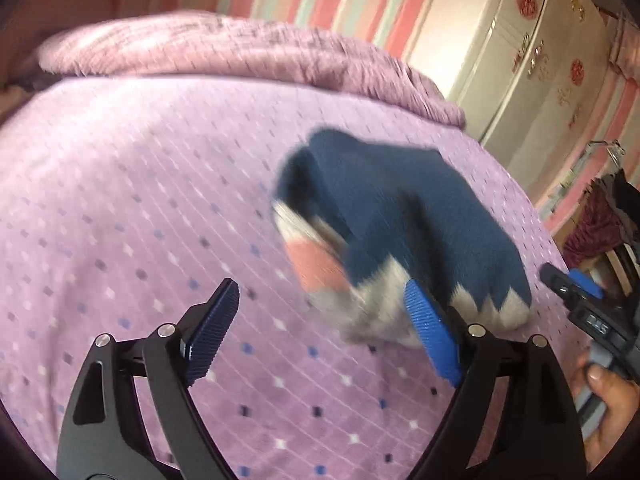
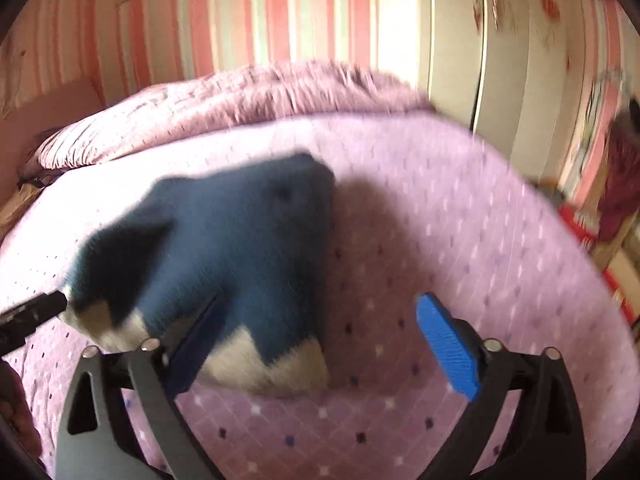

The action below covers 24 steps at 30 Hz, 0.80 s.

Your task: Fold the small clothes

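My left claw [image 1: 324,328] gapes wide over bare bedspread [image 1: 120,184], nothing between its pads. The blue sweater [image 1: 400,208] lies bunched just right of it, toward the bed's right edge, grey hem nearest me. My right claw [image 2: 320,344] gapes too, empty, its left finger in front of that hem, looking closer.

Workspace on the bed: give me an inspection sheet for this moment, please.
Surface: purple bedspread with small diamond pattern; rumpled blanket at the far end.
Job's things: navy garment with grey and pink trim, lying bunched on the bedspread, blurred.
Clutter: nothing seen.
Grippers: left gripper open, empty; right gripper open, empty, garment just ahead.
Cables: nothing seen.
Surroundings: striped wall, pale wardrobe, hanging clothes.
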Motion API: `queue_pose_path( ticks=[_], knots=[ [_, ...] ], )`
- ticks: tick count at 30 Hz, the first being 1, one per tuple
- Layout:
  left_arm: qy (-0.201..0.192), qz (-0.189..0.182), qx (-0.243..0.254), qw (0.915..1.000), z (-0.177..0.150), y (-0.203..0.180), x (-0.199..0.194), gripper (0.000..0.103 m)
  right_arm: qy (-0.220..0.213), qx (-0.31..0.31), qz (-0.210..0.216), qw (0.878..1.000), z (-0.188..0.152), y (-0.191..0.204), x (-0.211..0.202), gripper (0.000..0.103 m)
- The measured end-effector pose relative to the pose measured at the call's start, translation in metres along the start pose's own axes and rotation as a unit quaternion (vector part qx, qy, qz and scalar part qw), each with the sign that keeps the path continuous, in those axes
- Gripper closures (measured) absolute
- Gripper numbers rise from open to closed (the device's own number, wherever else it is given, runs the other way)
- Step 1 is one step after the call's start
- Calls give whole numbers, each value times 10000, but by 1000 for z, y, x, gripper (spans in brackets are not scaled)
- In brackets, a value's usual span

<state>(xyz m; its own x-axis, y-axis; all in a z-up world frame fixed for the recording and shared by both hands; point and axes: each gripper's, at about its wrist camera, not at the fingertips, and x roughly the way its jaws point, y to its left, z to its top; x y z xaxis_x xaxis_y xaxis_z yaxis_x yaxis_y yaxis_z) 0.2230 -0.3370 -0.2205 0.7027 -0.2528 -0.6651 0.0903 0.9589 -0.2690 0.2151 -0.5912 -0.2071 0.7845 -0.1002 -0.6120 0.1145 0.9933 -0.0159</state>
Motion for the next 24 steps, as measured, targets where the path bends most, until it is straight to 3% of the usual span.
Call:
queue_pose_path(
  ticks=[2,4,7,10,13,18,24],
  knots=[
    [-30,217,186,9996,5,2,3,15,-196,-257,-66,9995,7,14,-5,6],
    [210,431,397,9981,5,0,16,14,-147,-550,-230,9981,11,31,3,6],
    [476,691,394,9957,2,8,29,11,146,-822,-538,9951,6,48,20,6],
    [581,942,533,9924,-4,11,39,6,721,-1186,-1067,9846,-13,60,49,5],
    [711,977,473,9915,-11,16,47,3,911,-1158,-1223,9815,-28,60,59,2],
    [584,542,286,9964,0,29,29,7,916,-699,-1142,9868,-21,55,43,2],
    [-164,730,518,9958,35,74,-63,3,357,-673,-433,9962,-2,105,-40,2]
  ],
)
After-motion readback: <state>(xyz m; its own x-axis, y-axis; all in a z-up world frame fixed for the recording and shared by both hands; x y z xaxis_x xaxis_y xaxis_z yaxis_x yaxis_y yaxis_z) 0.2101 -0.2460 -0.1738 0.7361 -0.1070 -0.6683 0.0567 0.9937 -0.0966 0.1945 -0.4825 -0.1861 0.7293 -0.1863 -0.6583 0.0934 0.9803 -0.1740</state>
